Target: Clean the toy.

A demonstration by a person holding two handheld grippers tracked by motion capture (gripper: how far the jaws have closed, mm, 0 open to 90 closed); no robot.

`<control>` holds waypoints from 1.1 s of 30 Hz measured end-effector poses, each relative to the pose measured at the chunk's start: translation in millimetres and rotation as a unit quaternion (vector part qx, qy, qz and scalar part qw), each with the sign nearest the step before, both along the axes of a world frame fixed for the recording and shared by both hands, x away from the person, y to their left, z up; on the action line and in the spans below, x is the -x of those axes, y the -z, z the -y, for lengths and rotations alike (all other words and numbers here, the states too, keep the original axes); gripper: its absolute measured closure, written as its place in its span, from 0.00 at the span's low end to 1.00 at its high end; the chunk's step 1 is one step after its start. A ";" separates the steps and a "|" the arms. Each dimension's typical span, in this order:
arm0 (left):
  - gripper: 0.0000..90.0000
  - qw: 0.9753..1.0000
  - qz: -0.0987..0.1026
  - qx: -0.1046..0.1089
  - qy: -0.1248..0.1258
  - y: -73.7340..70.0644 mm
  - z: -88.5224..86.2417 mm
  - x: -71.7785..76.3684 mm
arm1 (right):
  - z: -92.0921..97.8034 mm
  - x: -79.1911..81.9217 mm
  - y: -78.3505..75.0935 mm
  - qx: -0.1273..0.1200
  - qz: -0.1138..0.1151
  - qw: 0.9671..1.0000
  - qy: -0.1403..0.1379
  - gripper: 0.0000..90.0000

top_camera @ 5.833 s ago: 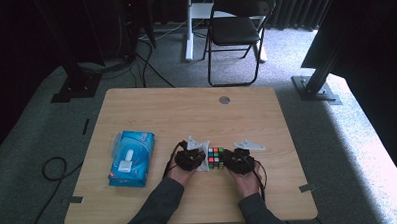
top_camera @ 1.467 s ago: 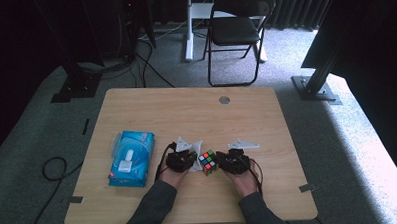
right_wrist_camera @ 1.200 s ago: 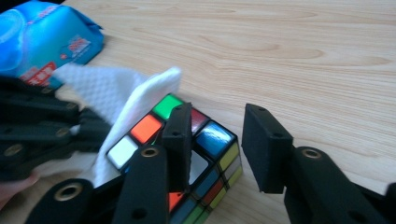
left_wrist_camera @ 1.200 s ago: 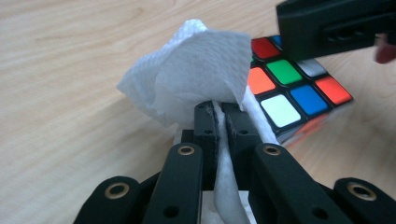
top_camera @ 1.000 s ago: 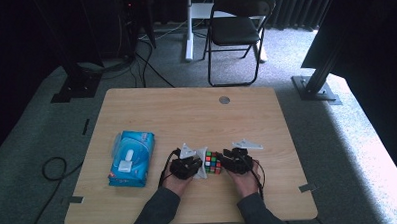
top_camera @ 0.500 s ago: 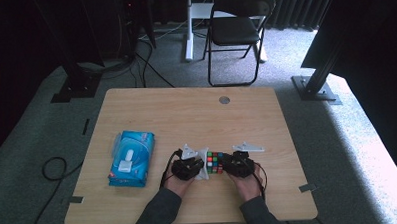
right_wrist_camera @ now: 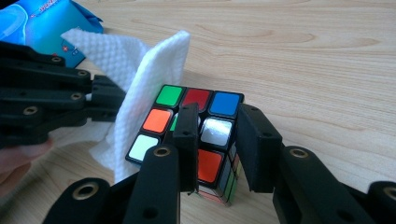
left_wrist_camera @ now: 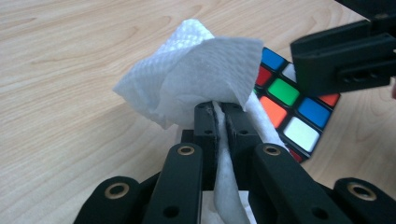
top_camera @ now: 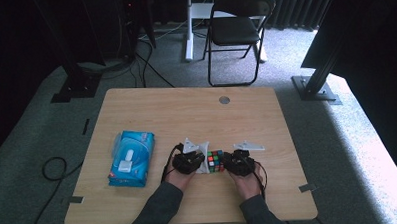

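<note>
**Wipe pressed to the cube, cube held at its corner**

The cube [top_camera: 215,161] stands on the tabletop [top_camera: 186,112], near the front edge and a little right of the middle, between the two hands. In the high view the left tongs [top_camera: 194,162] are just left of it and the right tongs [top_camera: 229,163] just right of it.

In the left gripper view the left tongs [left_wrist_camera: 218,122] are closed tight on a white wipe [left_wrist_camera: 196,77]. The wipe runs as a thin band between the two jaws and opens into a crumpled fold above their tips. The fold lies against the left side of the cube [left_wrist_camera: 289,109], whose blue, green, orange and white squares show behind it.

In the right gripper view the right tongs [right_wrist_camera: 218,135] are partly closed around the near right corner of the cube [right_wrist_camera: 196,126]. One jaw lies over the top face and the other against the right side face. Both jaws seem to touch the cube, but I cannot tell how firm the grip is. The top face shows green, red and blue squares in the far row. The wipe [right_wrist_camera: 140,70] stands upright along the left edge of the cube, with the left tongs [right_wrist_camera: 105,105] behind it.

A blue pack [top_camera: 132,158] lies flat on the tabletop, well left of the hands. Its corner also shows at the top left of the right gripper view. A black chair [top_camera: 236,28] stands on the floor beyond the tabletop.
</note>
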State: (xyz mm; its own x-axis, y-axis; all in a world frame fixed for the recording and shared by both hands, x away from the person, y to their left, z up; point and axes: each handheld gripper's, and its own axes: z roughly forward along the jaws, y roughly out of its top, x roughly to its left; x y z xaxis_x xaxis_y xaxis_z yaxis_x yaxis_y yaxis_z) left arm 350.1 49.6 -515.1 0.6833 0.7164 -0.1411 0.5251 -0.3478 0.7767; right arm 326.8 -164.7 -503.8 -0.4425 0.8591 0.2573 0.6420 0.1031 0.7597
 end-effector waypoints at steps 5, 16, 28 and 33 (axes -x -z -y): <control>0.95 1.000 -0.002 0.001 -0.006 -0.2 1.7 -3.2 | -0.2 -0.6 0.6 -0.002 0.001 1.000 0.002 0.77; 0.96 1.000 -0.007 -0.022 -0.009 7.6 5.9 -6.1 | -0.8 -0.6 0.6 0.000 0.002 1.000 0.004 0.77; 0.96 0.999 -0.022 -0.042 -0.001 26.6 8.6 -8.2 | -0.9 -0.3 1.0 -0.001 0.003 1.000 0.005 0.77; 0.96 0.999 -0.022 -0.047 -0.001 24.0 8.9 -6.3 | -1.2 0.2 1.3 -0.002 0.003 1.000 0.008 0.77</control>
